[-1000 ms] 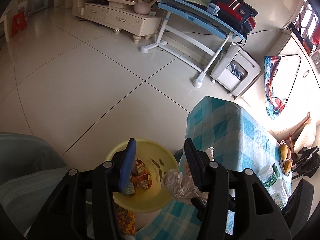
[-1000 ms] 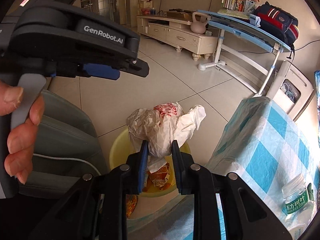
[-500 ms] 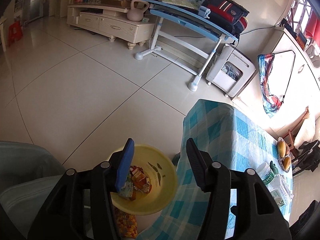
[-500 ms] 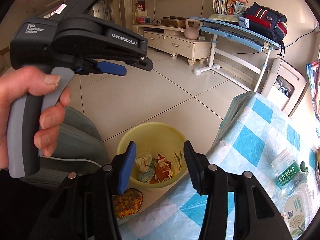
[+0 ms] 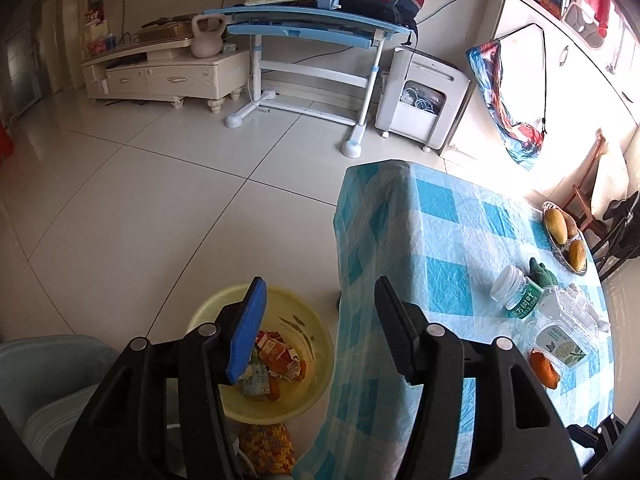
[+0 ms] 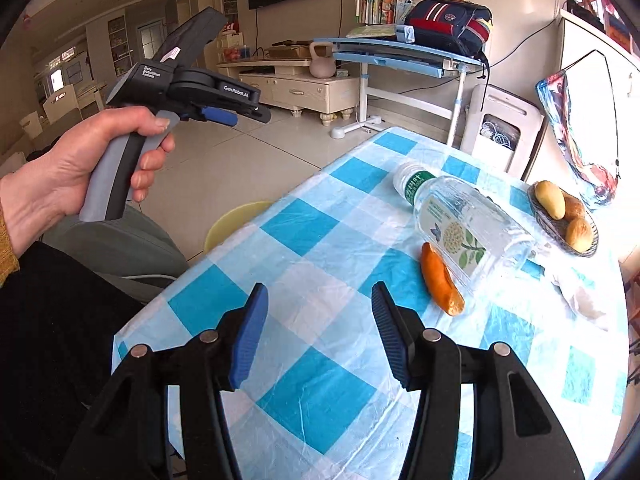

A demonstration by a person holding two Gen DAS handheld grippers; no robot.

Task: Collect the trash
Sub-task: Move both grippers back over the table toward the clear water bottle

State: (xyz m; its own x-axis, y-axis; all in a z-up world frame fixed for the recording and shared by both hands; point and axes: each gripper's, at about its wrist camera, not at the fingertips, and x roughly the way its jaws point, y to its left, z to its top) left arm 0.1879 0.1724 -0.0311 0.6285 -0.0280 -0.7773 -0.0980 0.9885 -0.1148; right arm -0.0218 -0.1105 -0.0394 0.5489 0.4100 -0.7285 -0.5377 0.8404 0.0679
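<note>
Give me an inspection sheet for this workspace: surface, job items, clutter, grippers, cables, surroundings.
Surface: table under a blue-checked cloth, wrinkled.
Job's things: yellow bin on the floor beside the table, with wrappers inside; plastic bottle lying on its side; orange scrap against the bottle; crumpled pale wrapper near the table's right edge.
Clutter: fruit basket; small green object by the bottle cap.
Grippers: left gripper jaws open, empty, above the bin and table edge; right gripper jaws open, empty, over the cloth.
Cables: a black wire runs along the wall behind the blue desk.
Surroundings: tiled floor, TV cabinet, kettlebell, backpack.
</note>
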